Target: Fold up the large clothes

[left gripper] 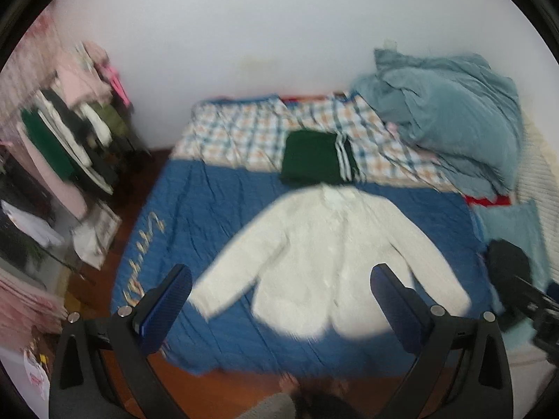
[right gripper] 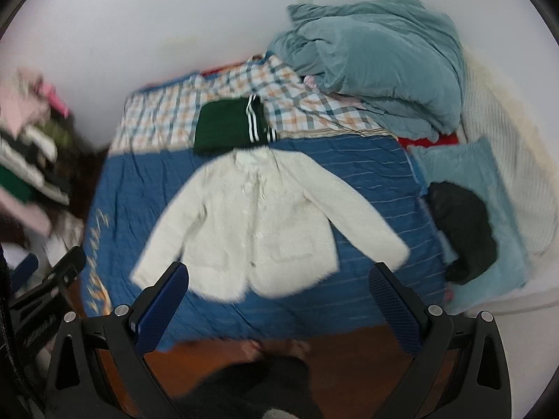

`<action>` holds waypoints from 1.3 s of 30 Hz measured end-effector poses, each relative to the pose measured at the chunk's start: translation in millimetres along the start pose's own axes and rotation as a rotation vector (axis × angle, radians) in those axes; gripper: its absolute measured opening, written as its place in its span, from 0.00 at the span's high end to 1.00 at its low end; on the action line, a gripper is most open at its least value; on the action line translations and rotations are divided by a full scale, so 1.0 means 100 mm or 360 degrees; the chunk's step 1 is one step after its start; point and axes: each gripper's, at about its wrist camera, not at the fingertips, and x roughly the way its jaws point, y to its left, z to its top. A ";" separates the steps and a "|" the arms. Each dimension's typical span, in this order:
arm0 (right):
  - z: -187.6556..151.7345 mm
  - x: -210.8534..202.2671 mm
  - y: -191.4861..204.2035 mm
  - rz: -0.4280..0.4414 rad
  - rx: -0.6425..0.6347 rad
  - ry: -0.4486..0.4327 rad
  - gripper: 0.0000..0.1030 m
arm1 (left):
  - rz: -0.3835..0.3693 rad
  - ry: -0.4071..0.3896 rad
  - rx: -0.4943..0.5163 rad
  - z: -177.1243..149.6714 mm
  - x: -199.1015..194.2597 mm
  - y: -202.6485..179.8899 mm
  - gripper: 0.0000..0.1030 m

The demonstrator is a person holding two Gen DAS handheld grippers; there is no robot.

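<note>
A white fuzzy jacket (left gripper: 325, 255) lies spread flat on the blue bedspread (left gripper: 209, 209), sleeves out to both sides, collar toward the wall. It also shows in the right wrist view (right gripper: 255, 223). A folded green garment with white stripes (left gripper: 318, 157) lies beyond its collar, and shows in the right wrist view too (right gripper: 230, 125). My left gripper (left gripper: 281, 276) is open and empty, held above the jacket's hem. My right gripper (right gripper: 279, 274) is open and empty, above the hem as well.
A heap of teal bedding (left gripper: 447, 118) fills the back right of the bed. A black garment (right gripper: 461, 227) lies on a light blue pillow (right gripper: 503, 209) at the right. A clothes rack (left gripper: 63, 146) stands left. Wooden floor (left gripper: 227, 387) lies below the bed's near edge.
</note>
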 end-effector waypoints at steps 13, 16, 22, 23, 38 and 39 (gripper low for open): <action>-0.51 1.96 -1.91 -0.0010 0.0908 0.0143 0.26 | 0.0125 0.0139 0.0004 -0.02 1.90 -0.50 0.00; -0.65 2.73 -2.49 0.0009 0.1082 0.0212 0.25 | 0.0188 0.0215 -0.0004 -0.12 2.41 -0.74 0.00; -1.28 4.52 -3.50 0.0123 0.1562 0.0454 0.25 | 0.0283 0.0417 0.0063 -0.59 3.51 -1.12 0.00; -1.37 4.73 -3.59 0.0150 0.1615 0.0476 0.25 | 0.0305 0.0479 0.0082 -0.71 3.74 -1.18 0.00; -1.88 6.26 -4.30 0.0401 0.2179 -0.0016 0.47 | 0.0317 0.0812 -0.0020 -1.45 5.47 -1.45 0.00; -1.91 6.37 -4.32 0.0402 0.2180 -0.0019 0.47 | 0.0295 0.0765 -0.0024 -1.48 5.48 -1.45 0.00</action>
